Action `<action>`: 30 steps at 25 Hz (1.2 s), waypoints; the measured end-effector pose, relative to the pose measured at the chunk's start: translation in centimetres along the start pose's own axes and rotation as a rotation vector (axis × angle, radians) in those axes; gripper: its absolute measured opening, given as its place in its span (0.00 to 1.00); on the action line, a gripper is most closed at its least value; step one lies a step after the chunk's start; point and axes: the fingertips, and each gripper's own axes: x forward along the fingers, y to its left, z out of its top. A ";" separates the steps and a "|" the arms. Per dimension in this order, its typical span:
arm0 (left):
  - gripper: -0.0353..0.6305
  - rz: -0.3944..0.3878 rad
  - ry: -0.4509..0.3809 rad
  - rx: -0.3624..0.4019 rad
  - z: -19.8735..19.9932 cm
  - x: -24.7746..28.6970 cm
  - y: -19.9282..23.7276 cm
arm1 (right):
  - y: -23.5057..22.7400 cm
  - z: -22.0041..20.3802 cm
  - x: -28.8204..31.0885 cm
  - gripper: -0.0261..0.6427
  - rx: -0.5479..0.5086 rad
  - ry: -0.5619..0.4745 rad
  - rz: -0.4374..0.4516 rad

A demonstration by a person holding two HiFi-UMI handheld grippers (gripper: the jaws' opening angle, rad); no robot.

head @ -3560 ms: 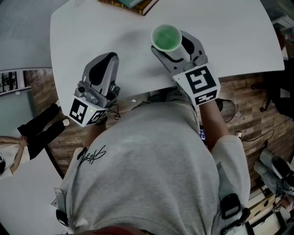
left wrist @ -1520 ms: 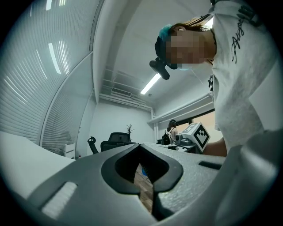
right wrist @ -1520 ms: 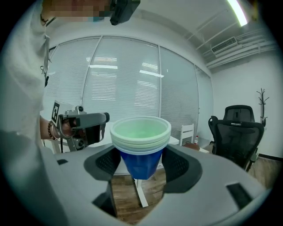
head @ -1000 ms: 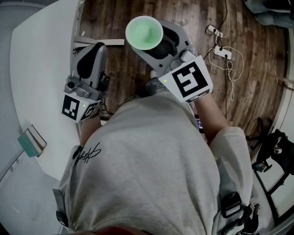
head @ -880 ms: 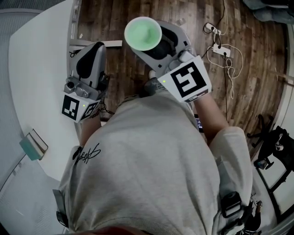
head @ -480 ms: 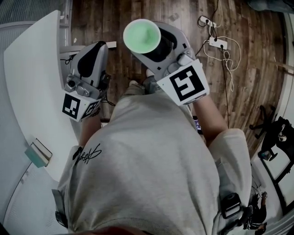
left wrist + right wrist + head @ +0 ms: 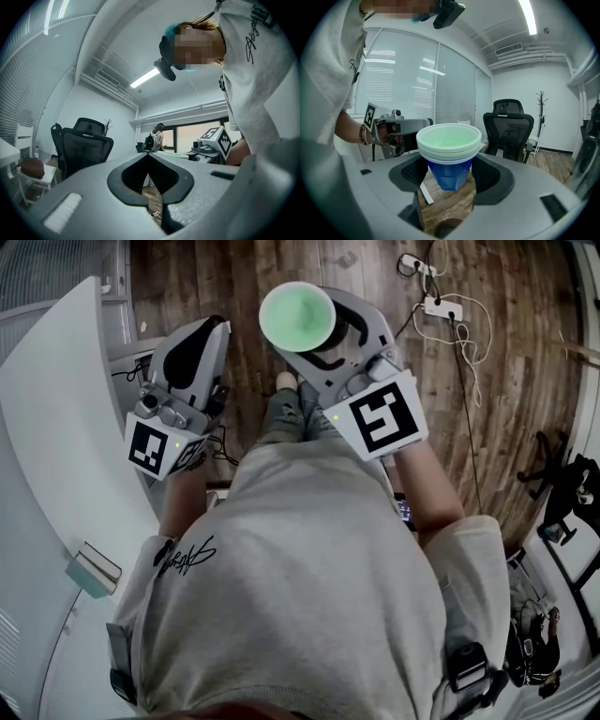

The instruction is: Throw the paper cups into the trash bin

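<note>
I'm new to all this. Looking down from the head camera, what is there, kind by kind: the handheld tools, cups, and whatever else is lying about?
Handheld tools: 2, the left tool shut on nothing, the right tool gripping the cups
Stack of paper cups, blue outside and green inside: 1
Book: 1
Power strip: 1
Total: 5

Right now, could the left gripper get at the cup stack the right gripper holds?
Probably yes: the left gripper sits beside the cup stack with open air between. But its jaws are shut, and the right gripper clasps the stack's sides.
</note>
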 end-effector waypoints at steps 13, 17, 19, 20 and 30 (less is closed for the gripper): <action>0.04 -0.003 0.044 -0.067 -7.0 0.8 2.1 | -2.0 -6.2 2.8 0.47 0.047 0.058 -0.047; 0.04 -0.009 0.059 -0.073 -8.7 0.4 2.1 | -1.6 -8.7 3.6 0.47 0.060 0.082 -0.043; 0.04 -0.008 0.064 -0.078 -9.5 0.2 2.5 | -1.4 -9.9 4.4 0.47 0.066 0.090 -0.038; 0.04 -0.008 0.065 -0.084 -10.0 0.2 2.8 | -1.4 -10.6 4.8 0.47 0.071 0.093 -0.036; 0.04 -0.024 0.100 -0.132 -15.1 -0.5 3.0 | -1.3 -17.0 7.8 0.47 0.072 0.121 -0.047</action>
